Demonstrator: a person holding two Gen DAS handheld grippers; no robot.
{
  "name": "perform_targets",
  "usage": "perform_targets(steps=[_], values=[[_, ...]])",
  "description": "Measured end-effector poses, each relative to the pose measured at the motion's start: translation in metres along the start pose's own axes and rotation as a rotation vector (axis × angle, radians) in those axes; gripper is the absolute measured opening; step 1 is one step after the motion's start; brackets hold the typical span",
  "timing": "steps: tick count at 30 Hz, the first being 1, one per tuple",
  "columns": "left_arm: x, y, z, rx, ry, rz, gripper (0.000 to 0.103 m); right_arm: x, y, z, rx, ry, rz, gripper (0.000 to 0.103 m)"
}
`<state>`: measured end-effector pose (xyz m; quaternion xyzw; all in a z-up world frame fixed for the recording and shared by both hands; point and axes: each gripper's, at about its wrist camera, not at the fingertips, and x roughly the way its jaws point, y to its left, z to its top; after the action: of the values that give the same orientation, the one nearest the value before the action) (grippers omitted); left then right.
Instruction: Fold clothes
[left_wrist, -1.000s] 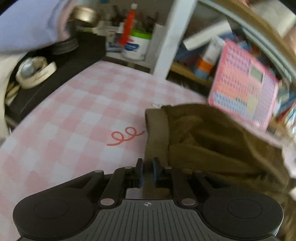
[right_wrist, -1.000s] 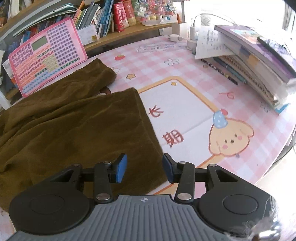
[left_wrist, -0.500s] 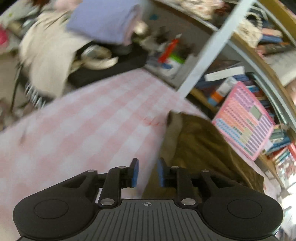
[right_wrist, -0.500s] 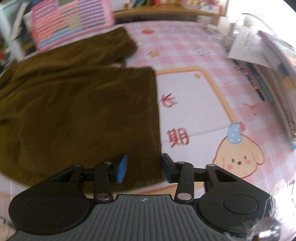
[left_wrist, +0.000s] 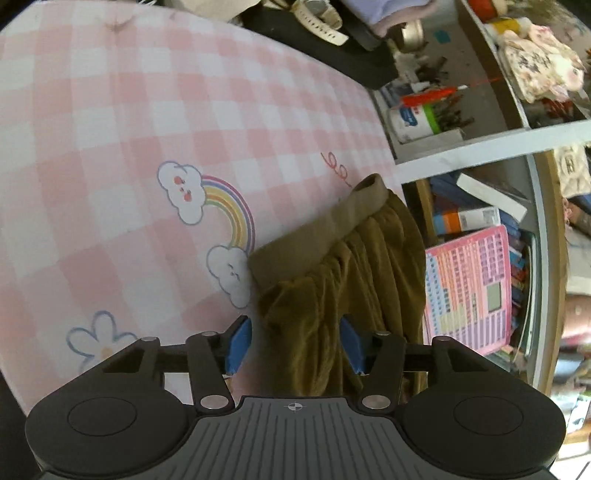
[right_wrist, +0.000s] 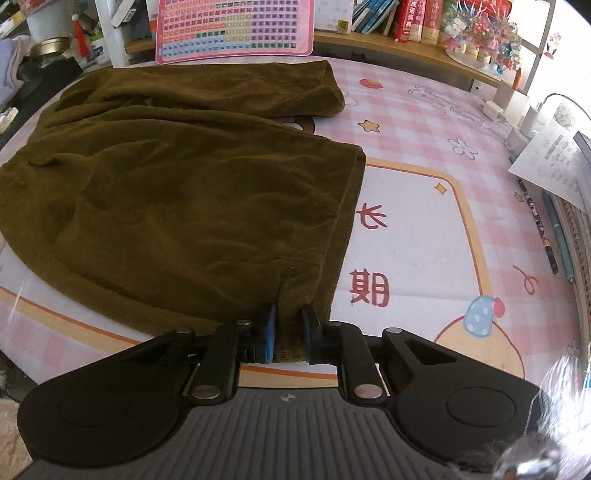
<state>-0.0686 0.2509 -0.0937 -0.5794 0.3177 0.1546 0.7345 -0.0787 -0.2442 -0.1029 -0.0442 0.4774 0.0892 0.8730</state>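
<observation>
Pinching hem corner of olive shorts w/ right gripper; shorts lie flat on pink mat; left gripper spread wide over waistband side, pinching nothing; better grip both layers before lifting.

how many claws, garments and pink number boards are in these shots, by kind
claws: 2, the left claw open over the waistband end, the right claw shut on the hem corner
garments: 1, the olive-brown trousers
pink number boards: 1, the pink number board leaning at the shelf
total: 4
</observation>
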Motion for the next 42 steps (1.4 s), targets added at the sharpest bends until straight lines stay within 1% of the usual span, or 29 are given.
perform_targets(steps=[3, 6, 7, 8, 9, 10, 13, 14, 15, 17, 20, 22, 23, 26, 30, 33, 35, 36, 37, 39, 40, 41, 42], values=[[0.009, -0.002, 0.006, -0.034, -0.036, 0.007, 0.053, -0.001, -0.003, -0.002, 0.005, -0.01, 0.003, 0.014], [0.017, -0.004, 0.013, -0.067, -0.072, 0.014, 0.048, -0.001, -0.004, -0.003, 0.021, -0.016, 0.001, 0.014], [0.02, -0.004, 0.015, -0.078, -0.084, 0.016, 0.031, -0.001, -0.004, -0.003, 0.024, -0.018, 0.0, 0.014], [0.02, -0.008, 0.016, -0.054, -0.101, 0.015, 0.015, -0.001, -0.004, -0.003, 0.024, -0.019, -0.001, 0.014], [0.013, -0.019, 0.013, 0.015, -0.14, 0.012, 0.01, -0.001, -0.005, -0.003, 0.025, -0.019, 0.0, 0.014], [0.006, -0.031, 0.009, 0.092, -0.184, 0.01, 0.009, -0.001, -0.006, -0.003, 0.028, -0.018, 0.001, 0.013], [-0.04, -0.085, -0.024, 0.555, -0.336, -0.049, 0.009, 0.0, -0.012, 0.0, 0.047, -0.01, 0.004, 0.012], [-0.052, -0.089, -0.03, 0.617, -0.345, -0.069, 0.01, -0.001, -0.013, 0.0, 0.047, -0.005, 0.001, 0.012], [-0.058, -0.084, -0.028, 0.608, -0.333, -0.063, 0.01, -0.001, -0.015, 0.0, 0.047, 0.001, -0.002, 0.012], [-0.052, -0.052, -0.011, 0.493, -0.28, 0.064, 0.011, -0.003, -0.015, -0.001, 0.036, 0.011, 0.008, 0.012], [-0.038, 0.004, -0.001, 0.296, -0.185, 0.203, 0.01, -0.004, -0.015, -0.003, 0.028, 0.016, 0.035, 0.012], [-0.043, 0.019, -0.007, 0.257, -0.222, 0.168, 0.011, -0.004, -0.015, -0.003, 0.021, 0.017, 0.042, 0.012], [-0.044, 0.022, -0.011, 0.253, -0.235, 0.166, 0.014, -0.004, -0.015, -0.003, 0.017, 0.017, 0.042, 0.012], [-0.04, 0.019, -0.011, 0.278, -0.24, 0.189, 0.017, -0.003, -0.014, -0.002, -0.01, 0.014, 0.045, 0.012], [-0.038, 0.017, -0.009, 0.286, -0.231, 0.194, 0.017, -0.005, -0.013, -0.003, -0.063, 0.005, 0.045, 0.008], [-0.039, 0.01, -0.011, 0.314, -0.221, 0.203, 0.017, -0.023, -0.016, -0.002, -0.057, -0.023, 0.044, 0.007], [-0.041, 0.008, -0.014, 0.337, -0.215, 0.209, 0.018, -0.04, -0.019, -0.002, -0.064, -0.032, 0.066, 0.008], [-0.041, 0.008, -0.014, 0.336, -0.213, 0.212, 0.018, -0.046, -0.02, -0.003, -0.067, -0.03, 0.077, 0.008], [-0.041, 0.009, -0.015, 0.331, -0.212, 0.214, 0.018, -0.041, -0.021, -0.006, -0.065, -0.007, 0.086, 0.008], [-0.043, 0.008, -0.015, 0.325, -0.207, 0.222, 0.024, -0.032, -0.024, -0.012, -0.058, 0.04, 0.102, 0.008], [-0.045, 0.007, -0.016, 0.327, -0.21, 0.233, 0.029, -0.027, -0.027, -0.014, -0.033, 0.055, 0.106, 0.01], [-0.049, 0.006, -0.016, 0.334, -0.219, 0.246, 0.038, -0.026, -0.03, -0.014, -0.013, 0.056, 0.11, 0.011], [-0.054, 0.005, -0.017, 0.342, -0.231, 0.259, 0.043, -0.025, -0.032, -0.014, 0.003, 0.053, 0.113, 0.017]])
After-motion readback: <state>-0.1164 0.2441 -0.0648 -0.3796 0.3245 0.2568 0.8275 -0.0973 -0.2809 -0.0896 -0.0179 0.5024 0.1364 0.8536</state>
